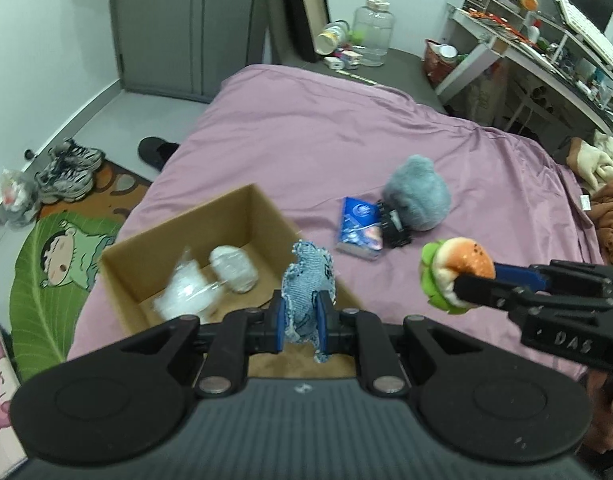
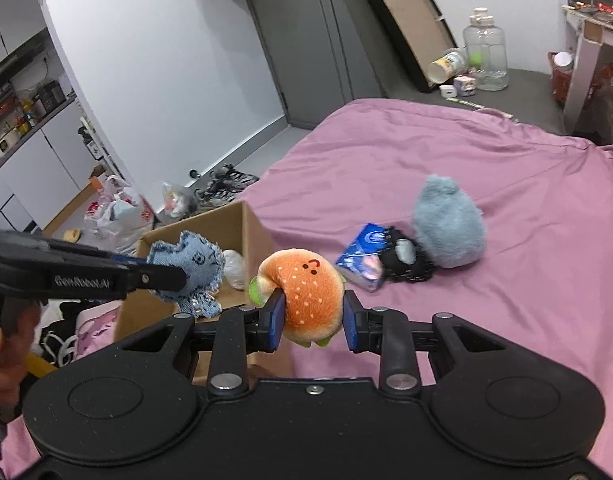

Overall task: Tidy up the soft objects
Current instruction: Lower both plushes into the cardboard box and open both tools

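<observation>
Bed [image 1: 306, 128] w/ purple cover under both tools. Cardboard box [image 1: 178, 240] just ahead-left of left gripper [image 1: 300, 318], clamped on denim toy [image 1: 308, 284], prob. for dropping in. Right gripper [image 2: 313, 316] squeezing burger plush [image 2: 306, 292], box off to its left. Grey plush [image 2: 450, 232] ahead-right, awaiting pickup.

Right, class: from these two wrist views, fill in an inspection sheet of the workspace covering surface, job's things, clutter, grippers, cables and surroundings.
Surface: pink bedsheet, wrinkled.
Job's things: denim toy in the left gripper; burger plush in the right gripper; grey plush lying on the sheet; cardboard box open, holding two white wrapped items.
Clutter: blue packet and a black object beside the grey plush.
Grippers: both shut on their toys, held above the bed near the box.
Cables: nothing seen.
Surroundings: sneakers and cartoon rug on the floor; clear jug; crowded desk.
</observation>
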A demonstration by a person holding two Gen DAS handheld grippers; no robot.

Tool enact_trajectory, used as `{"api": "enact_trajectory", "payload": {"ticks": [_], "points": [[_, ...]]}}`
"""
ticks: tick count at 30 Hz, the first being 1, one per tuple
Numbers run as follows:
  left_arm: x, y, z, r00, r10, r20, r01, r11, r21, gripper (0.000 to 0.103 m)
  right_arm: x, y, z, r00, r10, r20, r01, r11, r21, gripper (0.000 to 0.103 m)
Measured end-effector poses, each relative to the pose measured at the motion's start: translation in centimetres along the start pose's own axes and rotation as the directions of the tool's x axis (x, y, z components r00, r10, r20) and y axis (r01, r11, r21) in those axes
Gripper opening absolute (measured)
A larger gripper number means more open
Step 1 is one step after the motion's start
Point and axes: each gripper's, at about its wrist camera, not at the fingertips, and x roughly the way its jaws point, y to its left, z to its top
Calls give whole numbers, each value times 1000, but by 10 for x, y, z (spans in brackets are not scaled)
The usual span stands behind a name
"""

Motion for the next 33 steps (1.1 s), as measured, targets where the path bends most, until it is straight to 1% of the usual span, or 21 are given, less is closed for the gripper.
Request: {"api": "enact_trajectory", "payload": {"ticks": [6, 11, 16, 19, 23, 25, 27, 30, 33], "points": [[6, 27, -16, 999, 25, -25, -26, 999, -35, 15, 8, 21, 3, 1000, 11, -11, -12, 1000, -24, 29], [17, 39, -27, 998, 43, -45, -45, 998, -45, 15, 16, 36, 7, 1000, 4, -21, -5, 998, -56, 29], [24, 46, -31, 998, 34, -45, -37, 998, -55, 16, 24, 46, 9, 1000, -6, -29, 4, 997, -78, 29], [30, 45, -31, 997, 65, -48, -67, 997, -34, 16, 28, 49, 9, 999, -11, -34, 8, 996, -85, 29], [39, 47, -33, 996, 53, -65, -56, 998, -37, 16, 33, 56, 10, 999, -16, -41, 12, 995, -95, 29], [42, 50, -35, 995, 60, -75, -64, 997, -41, 16, 35, 60, 10, 999, -16, -44, 12, 995, -97, 30], [43, 53, -36, 995, 64, -80, -68, 996, -56, 17, 36, 62, 10, 999, -15, -45, 11, 995, -101, 30], [40, 58, -36, 997, 34, -74, -41, 994, -99, 21, 37, 65, 10, 999, -16, -48, 11, 994, -109, 30], [31, 61, -35, 999, 23, -47, -28, 992, -120, 30, 37, 67, 12, 999, -13, -47, 8, 993, -115, 30]]}}
